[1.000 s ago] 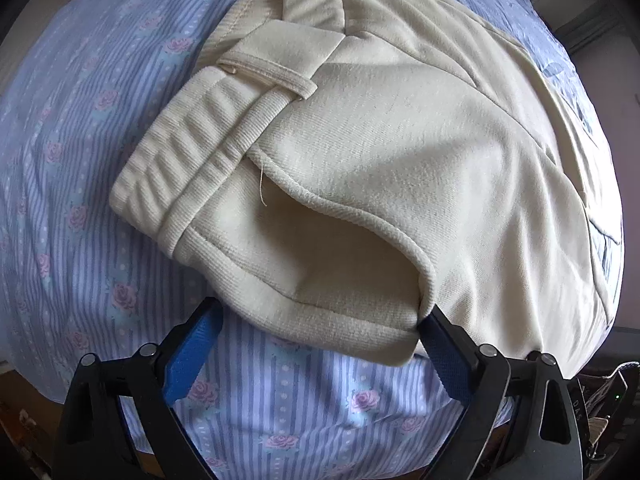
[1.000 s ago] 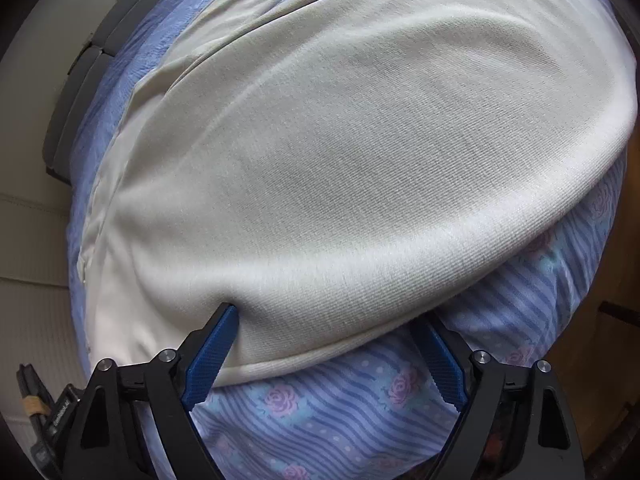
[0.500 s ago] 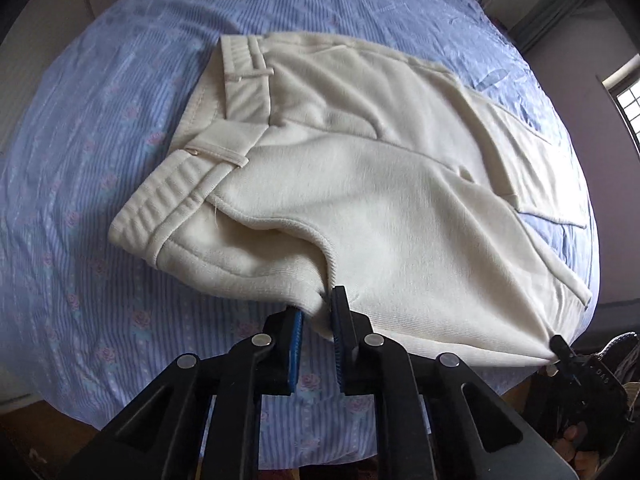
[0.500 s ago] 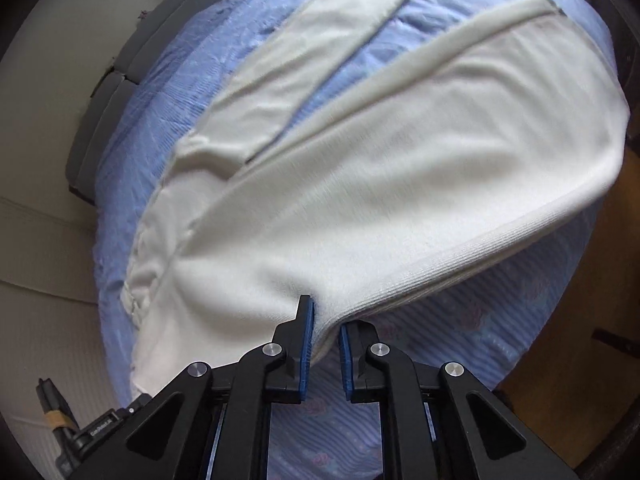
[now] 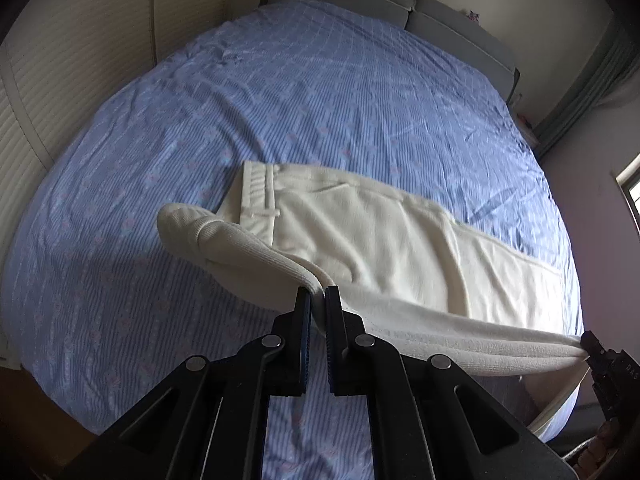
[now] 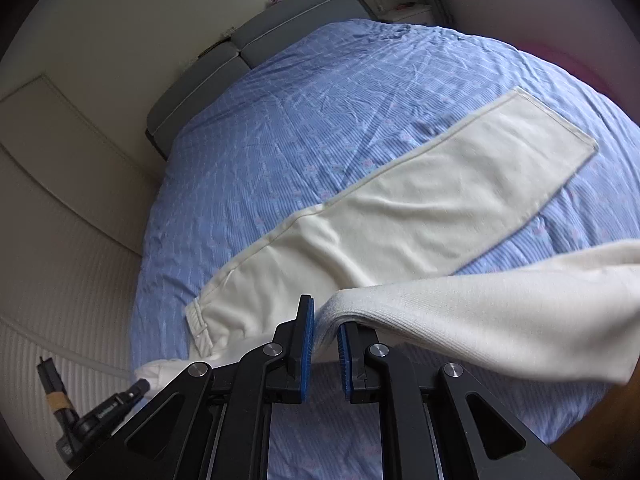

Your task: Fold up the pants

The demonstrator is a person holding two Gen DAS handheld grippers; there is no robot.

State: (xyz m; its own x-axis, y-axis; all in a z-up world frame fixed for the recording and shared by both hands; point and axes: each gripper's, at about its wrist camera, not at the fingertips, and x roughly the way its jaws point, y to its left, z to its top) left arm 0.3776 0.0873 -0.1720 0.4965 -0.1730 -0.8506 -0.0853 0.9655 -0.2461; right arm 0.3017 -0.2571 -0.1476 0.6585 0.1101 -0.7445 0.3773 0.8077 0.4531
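Blue striped bedsheet w/ grey headboard, ribbed cream wardrobe beside.

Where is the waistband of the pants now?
In the left wrist view the waistband lies flat on the blue bedsheet, left of centre, beyond the left gripper.

Location type: bedroom in a home.
Main furniture: a wide bed fills most of both wrist views.
Bedding: blue striped sheet with small pink flower print, lightly creased.
Headboard: grey padded headboard in two cushioned sections, set against the far wall.
Wall finish: plain cream walls; ribbed cream panelling runs along one side of the bed.
Window: a window frame shows at the edge of the left wrist view, with daylight coming through.
Curtain: grey curtain hangs in the corner beside the headboard.
Laundry: cream pants lie spread on the sheet.
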